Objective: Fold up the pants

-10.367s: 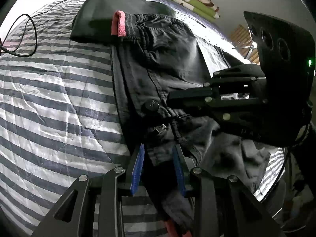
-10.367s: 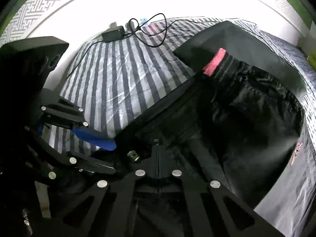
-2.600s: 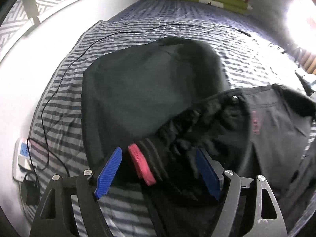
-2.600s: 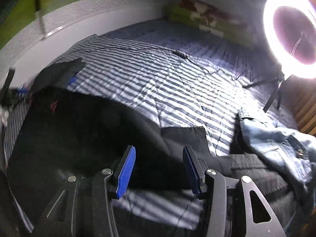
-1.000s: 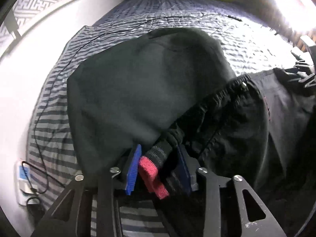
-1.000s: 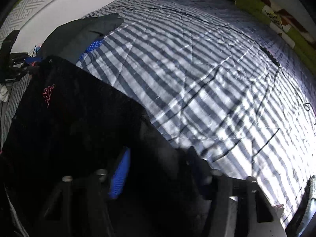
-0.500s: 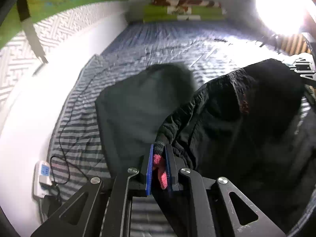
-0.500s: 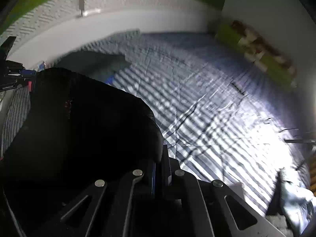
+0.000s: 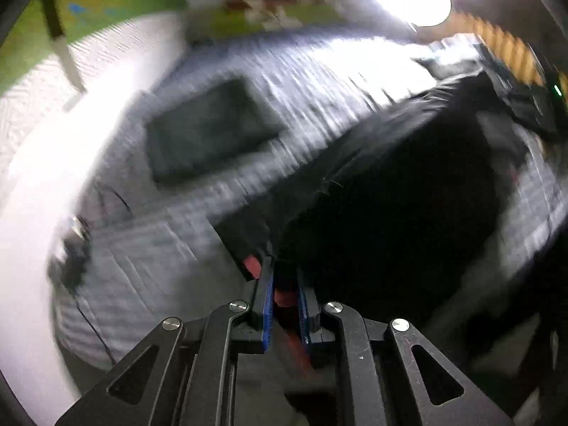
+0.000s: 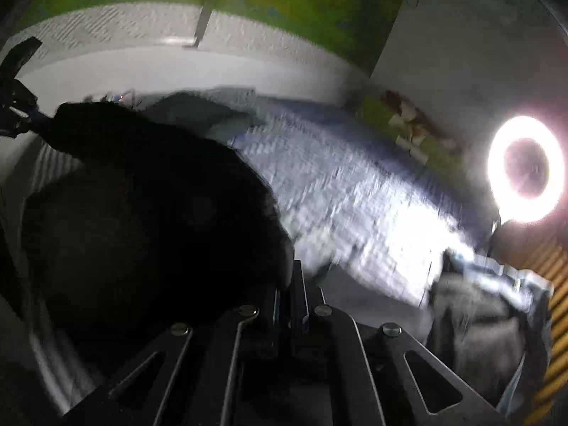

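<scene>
- The left claw (image 9: 285,296) is pinched tight on the pink-edged cuff (image 9: 252,265) of the black pants (image 9: 390,220). The blue pads (image 9: 267,305) press the cloth from both sides, and a bit of pink sticks out beside them.
- From that claw the pants stretch away to the right as a big dark sheet, held up above the bed (image 9: 149,259).
- Far off on the right edge of the left view the right claw (image 9: 529,103) shows, with a small green light on it. It holds the other end of the pants.
- In its own view the right claw (image 10: 290,305) is squeezed together on a thin edge of the black pants (image 10: 149,220). Its two fingers are almost touching, with dark cloth between them.
- The pants hang to the left of that claw like a big black lump and hide much of the bed there.
- At the far left of the right view the left claw (image 10: 17,113) grips the other end of the pants.
- The bed (image 10: 355,198) has a cover with grey and white stripes. It looks smeary in both views.
- A flat dark folded cloth (image 9: 209,131) lies on the bed, well apart from the pants.
- A black cable (image 9: 88,316) runs along the left side of the bed.
- A round ring light (image 10: 525,168) shines very bright on the right.
- A heap of blue and grey clothes (image 10: 486,305) sits below the light, at the edge of the bed.
- A green wall (image 10: 284,3) stands behind the bed.
</scene>
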`<state>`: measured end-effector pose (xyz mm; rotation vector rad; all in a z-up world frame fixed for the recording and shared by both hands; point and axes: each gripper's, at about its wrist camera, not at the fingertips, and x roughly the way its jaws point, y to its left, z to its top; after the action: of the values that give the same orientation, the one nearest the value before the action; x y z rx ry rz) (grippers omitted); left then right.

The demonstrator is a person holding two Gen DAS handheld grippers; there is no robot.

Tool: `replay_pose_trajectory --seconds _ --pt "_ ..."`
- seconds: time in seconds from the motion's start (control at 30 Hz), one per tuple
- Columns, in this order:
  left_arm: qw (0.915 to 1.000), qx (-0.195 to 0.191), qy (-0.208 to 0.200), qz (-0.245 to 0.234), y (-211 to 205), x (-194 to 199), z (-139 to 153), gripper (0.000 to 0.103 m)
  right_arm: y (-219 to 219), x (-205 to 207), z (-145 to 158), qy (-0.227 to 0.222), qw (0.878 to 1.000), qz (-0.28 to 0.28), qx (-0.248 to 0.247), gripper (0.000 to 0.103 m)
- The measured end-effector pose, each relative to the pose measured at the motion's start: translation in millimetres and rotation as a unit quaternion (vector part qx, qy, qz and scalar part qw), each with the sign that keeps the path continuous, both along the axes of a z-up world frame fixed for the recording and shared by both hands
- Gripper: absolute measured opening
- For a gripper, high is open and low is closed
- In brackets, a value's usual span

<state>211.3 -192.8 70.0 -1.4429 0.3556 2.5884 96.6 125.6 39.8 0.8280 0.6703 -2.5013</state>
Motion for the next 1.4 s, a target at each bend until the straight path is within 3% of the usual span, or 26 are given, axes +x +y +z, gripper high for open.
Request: replay_pose_trajectory --seconds 0.17,0.27,0.33,0.43,0.5,0.6,0.7,0.77,0.87,0.97,1.13,1.2,1.23,1.27,1.3,1.33,1.4 --pt "0.9970 -0.002 -0.075 -0.016 9.1 51.4 -31.5 0.019 16.9 48.9 -31.0 -0.028 0.998 -0.004 0.054 0.009" --pt "0.9974 0.006 -0.071 -0.012 -1.2 66.1 -17.4 0.019 28.6 70.3 -27.9 -0.040 0.997 -0.010 0.060 0.017" --pt "0.9975 0.010 -0.071 -0.005 -8.7 65.4 -8.4 0.019 41.9 73.9 -21.8 -0.047 0.997 -0.030 0.058 0.032" --pt "0.9986 0.013 -0.052 -0.004 -11.1 46.5 13.1 0.019 59.5 75.6 -10.2 -0.048 0.995 -0.054 0.068 0.032" --pt "0.9991 0.024 -0.031 -0.015 0.8 27.0 24.5 0.019 80.8 72.6 7.4 -0.058 0.995 -0.080 0.018 0.032" --pt "0.9982 0.038 -0.025 -0.040 27.1 -9.5 18.5 0.020 106.2 48.3 33.4 -0.084 0.982 -0.150 -0.074 0.033" --pt "0.9956 0.065 -0.051 -0.045 46.3 -45.9 -4.2 0.021 109.8 5.5 35.9 -0.132 0.963 -0.203 -0.117 0.042" --pt "0.9950 0.056 -0.066 -0.051 57.9 -63.5 -24.2 0.021 97.6 -22.6 27.0 -0.157 0.956 -0.218 -0.122 0.042" --pt "0.9928 0.061 -0.088 -0.054 69.2 -75.4 -48.1 0.024 63.2 -55.7 9.2 -0.164 0.956 -0.219 -0.106 0.044" --pt "0.9915 0.060 -0.105 -0.050 73.2 -78.8 -68.8 0.029 33.1 -90.8 -20.3 -0.197 0.946 -0.244 -0.083 0.047" --pt "0.9903 0.073 -0.107 -0.052 69.7 -78.2 -76.0 0.033 4.0 -119.3 -71.8 -0.193 0.926 -0.323 0.023 0.048" --pt "0.9901 0.073 -0.107 -0.055 67.9 -78.0 -76.4 0.034 7.8 -116.8 -80.2 -0.186 0.920 -0.343 0.033 0.048" --pt "0.9902 0.070 -0.106 -0.057 68.4 -78.0 -77.2 0.034 12.6 -113.5 -79.1 -0.181 0.919 -0.349 0.027 0.041" --pt "0.9904 0.069 -0.105 -0.057 69.1 -77.4 -77.2 0.034 19.9 -110.0 -76.7 -0.180 0.919 -0.350 0.012 0.030" --pt "0.9907 0.067 -0.104 -0.058 69.5 -76.7 -76.7 0.034 28.9 -107.8 -74.2 -0.185 0.918 -0.350 -0.006 0.008" --pt "0.9908 0.065 -0.103 -0.059 71.2 -76.3 -76.9 0.035 38.2 -105.4 -70.8 -0.189 0.916 -0.354 -0.024 0.002" --pt "0.9910 0.064 -0.101 -0.059 72.5 -75.6 -77.5 0.035 62.3 -93.2 -56.6 -0.182 0.910 -0.363 -0.076 0.002"
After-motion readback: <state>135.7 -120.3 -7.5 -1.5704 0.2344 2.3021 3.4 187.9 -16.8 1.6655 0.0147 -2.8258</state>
